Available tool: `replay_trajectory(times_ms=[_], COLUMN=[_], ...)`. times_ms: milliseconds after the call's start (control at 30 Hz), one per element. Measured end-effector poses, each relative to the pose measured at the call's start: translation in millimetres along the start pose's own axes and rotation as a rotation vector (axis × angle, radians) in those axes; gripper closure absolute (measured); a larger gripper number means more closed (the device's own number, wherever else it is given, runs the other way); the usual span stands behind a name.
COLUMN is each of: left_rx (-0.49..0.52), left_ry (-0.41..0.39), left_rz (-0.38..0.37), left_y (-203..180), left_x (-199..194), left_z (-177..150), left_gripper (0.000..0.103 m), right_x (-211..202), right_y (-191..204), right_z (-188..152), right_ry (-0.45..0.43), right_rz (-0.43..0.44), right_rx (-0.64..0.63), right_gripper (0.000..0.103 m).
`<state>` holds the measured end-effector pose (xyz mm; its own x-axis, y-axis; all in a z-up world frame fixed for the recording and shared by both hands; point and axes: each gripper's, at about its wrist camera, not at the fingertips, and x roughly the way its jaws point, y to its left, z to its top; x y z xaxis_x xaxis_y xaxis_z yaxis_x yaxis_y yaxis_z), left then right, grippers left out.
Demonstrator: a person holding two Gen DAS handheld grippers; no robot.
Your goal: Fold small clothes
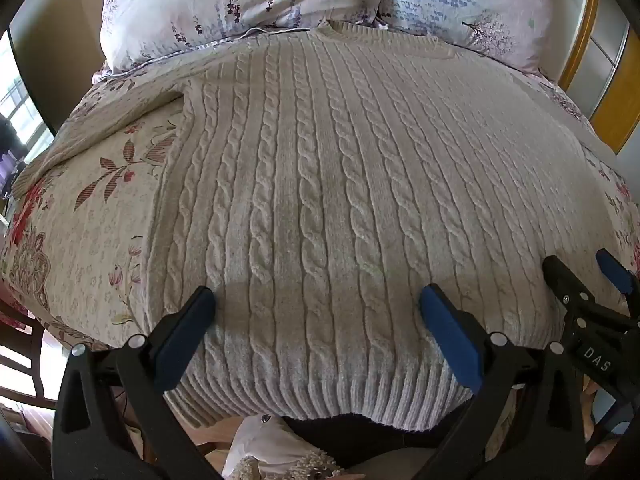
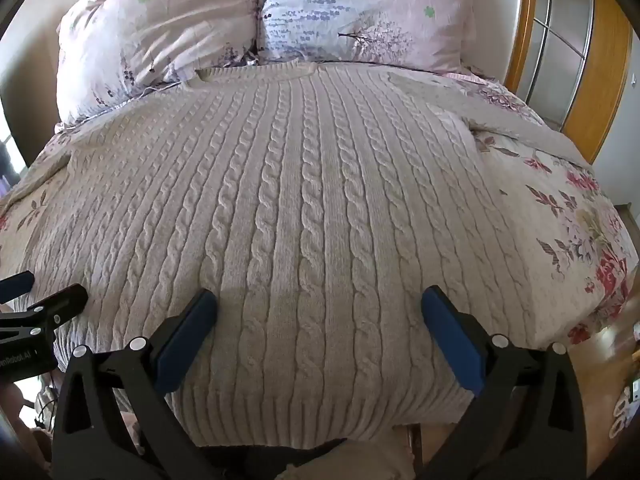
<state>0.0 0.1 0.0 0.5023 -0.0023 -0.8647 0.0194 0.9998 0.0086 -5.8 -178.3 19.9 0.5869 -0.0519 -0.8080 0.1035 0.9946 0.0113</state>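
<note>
A cream cable-knit sweater (image 1: 320,184) (image 2: 304,200) lies flat on the bed, neck toward the pillows, ribbed hem at the near edge. One sleeve runs out to the left (image 1: 92,136), the other to the right (image 2: 520,124). My left gripper (image 1: 316,300) hovers open over the hem's left part, nothing between its blue pads. My right gripper (image 2: 318,300) stands open over the hem's right part, also holding nothing. The right gripper (image 1: 588,276) shows at the right edge of the left wrist view. The left gripper (image 2: 44,288) shows at the left edge of the right wrist view.
Two floral pillows (image 1: 240,4) (image 2: 360,12) lean at the head of the bed. A flowered bedspread (image 1: 80,220) (image 2: 568,220) covers the mattress. A wooden-framed wardrobe (image 2: 568,52) stands to the right. A chair (image 1: 20,352) sits low left.
</note>
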Motion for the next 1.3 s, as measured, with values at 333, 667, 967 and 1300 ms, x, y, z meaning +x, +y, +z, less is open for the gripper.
replay_trajectory(times_ms=[333, 667, 967, 1300], left_rx=[0.001, 0.000, -0.001, -0.002], left_ry=[0.005, 0.001, -0.005, -0.009], left_rz=[0.002, 0.003, 0.004, 0.005], left_y=[0.1, 0.3, 2.8, 2.5], left_x=[-0.8, -0.5, -0.2, -2.1], left_z=[1.7, 0.0, 1.1, 0.3], left_gripper=[0.002, 0.002, 0.002, 0.002], right_x=[1.4, -0.5, -1.4, -2.0], right_y=[0.2, -2.3, -1.1, -1.4], right_z=[0.2, -1.8, -0.3, -0.3], right_ry=[0.006, -0.009, -0.011, -0.012], right_rz=[0.000, 0.002, 0.002, 0.002], right_rx=[0.001, 0.002, 0.000, 0.000], right_gripper=[0.001, 0.001, 0.001, 0.001])
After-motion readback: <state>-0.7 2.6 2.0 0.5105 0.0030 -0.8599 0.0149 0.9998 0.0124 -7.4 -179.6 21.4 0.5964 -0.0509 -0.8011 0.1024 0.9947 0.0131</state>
